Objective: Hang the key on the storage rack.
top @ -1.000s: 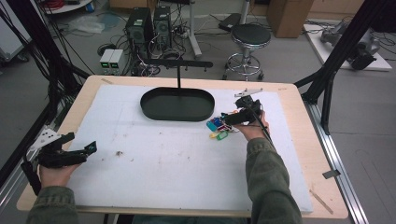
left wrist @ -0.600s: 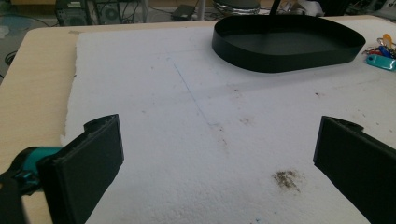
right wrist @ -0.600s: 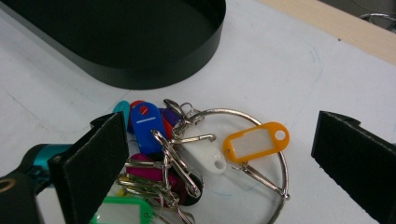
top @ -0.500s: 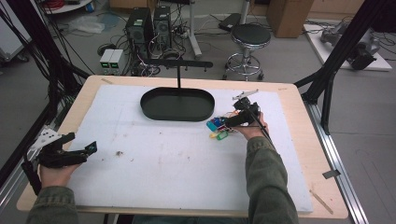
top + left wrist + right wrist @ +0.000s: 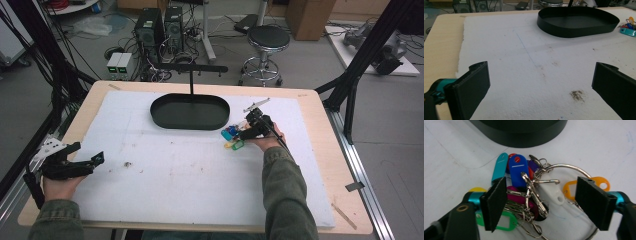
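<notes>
A bunch of keys point(image 5: 517, 173) with coloured plastic tags on a large metal ring lies on the white foam mat, just right of the black oval tray point(image 5: 190, 124). In the high view the keys point(image 5: 233, 138) sit by the tray's right end. My right gripper point(image 5: 541, 205) is low over them and open, its two pads on either side of the clips and tags without closing on them. It also shows in the high view point(image 5: 242, 134). My left gripper point(image 5: 86, 153) rests at the table's left edge, open and holding nothing point(image 5: 539, 87). The left gripper view has the keys point(image 5: 627, 28) far off.
An upright post with a black crossbar point(image 5: 192, 68) rises behind the tray point(image 5: 574, 31). The white mat point(image 5: 190, 175) covers most of the wooden table. A small brown stain point(image 5: 577, 95) marks the mat near my left gripper. Stool, computers and cables stand on the floor beyond.
My right gripper has edged slightly left and down onto the key bunch. The left gripper has stayed where it was.
</notes>
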Available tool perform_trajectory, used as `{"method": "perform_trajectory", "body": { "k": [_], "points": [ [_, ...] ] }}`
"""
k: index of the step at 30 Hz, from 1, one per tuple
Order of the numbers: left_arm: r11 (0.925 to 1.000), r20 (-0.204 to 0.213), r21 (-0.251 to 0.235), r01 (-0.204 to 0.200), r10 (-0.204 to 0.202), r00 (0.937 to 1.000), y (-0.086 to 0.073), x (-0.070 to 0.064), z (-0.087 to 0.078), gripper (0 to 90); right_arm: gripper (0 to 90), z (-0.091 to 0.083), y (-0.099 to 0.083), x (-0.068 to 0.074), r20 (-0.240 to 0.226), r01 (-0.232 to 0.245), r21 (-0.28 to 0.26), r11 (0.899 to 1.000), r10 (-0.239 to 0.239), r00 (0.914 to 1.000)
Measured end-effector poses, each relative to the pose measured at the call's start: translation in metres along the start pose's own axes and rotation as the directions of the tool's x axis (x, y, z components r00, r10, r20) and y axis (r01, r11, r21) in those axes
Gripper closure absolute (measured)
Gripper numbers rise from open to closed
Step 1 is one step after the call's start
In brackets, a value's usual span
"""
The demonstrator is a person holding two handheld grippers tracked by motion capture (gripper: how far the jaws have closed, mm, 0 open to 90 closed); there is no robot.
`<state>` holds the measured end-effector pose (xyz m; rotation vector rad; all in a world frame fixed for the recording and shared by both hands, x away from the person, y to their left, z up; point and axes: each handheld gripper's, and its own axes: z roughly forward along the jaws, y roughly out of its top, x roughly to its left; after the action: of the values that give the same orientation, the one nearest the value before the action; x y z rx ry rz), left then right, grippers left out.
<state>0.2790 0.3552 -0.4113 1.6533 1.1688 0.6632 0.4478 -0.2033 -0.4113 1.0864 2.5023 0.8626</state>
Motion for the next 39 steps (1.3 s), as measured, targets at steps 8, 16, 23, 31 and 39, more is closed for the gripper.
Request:
{"method": "perform_trajectory", "body": {
  "k": [8,16,23,31,39],
  "points": [
    [1.0,0.003,0.0,-0.001,0.001,1.0,0.0,0.0,0.0,2.1,50.8,0.006,-0.002,0.0,-0.031,-0.011,0.065,0.998,0.013,0.9994],
    [1.0,0.002,0.001,-0.003,0.003,1.0,-0.001,-0.001,0.001,2.1,77.6,0.002,-0.002,0.0,-0.029,-0.023,0.086,0.996,0.026,0.9992],
    [1.0,0.001,0.001,-0.003,0.003,1.0,-0.001,0.0,0.001,2.1,79.7,-0.004,-0.004,-0.001,-0.029,-0.021,0.091,0.996,0.024,0.9993],
    [1.0,0.005,0.002,-0.004,0.003,1.0,-0.001,-0.001,0.001,2.1,79.9,-0.016,-0.001,0.002,-0.051,0.0,0.055,0.998,0.003,0.9987],
    [1.0,0.002,-0.003,-0.001,0.001,1.0,-0.001,-0.001,0.0,2.1,79.9,-0.035,0.002,0.007,-0.046,0.022,-0.01,1.0,-0.023,0.9987]
  ]
}}
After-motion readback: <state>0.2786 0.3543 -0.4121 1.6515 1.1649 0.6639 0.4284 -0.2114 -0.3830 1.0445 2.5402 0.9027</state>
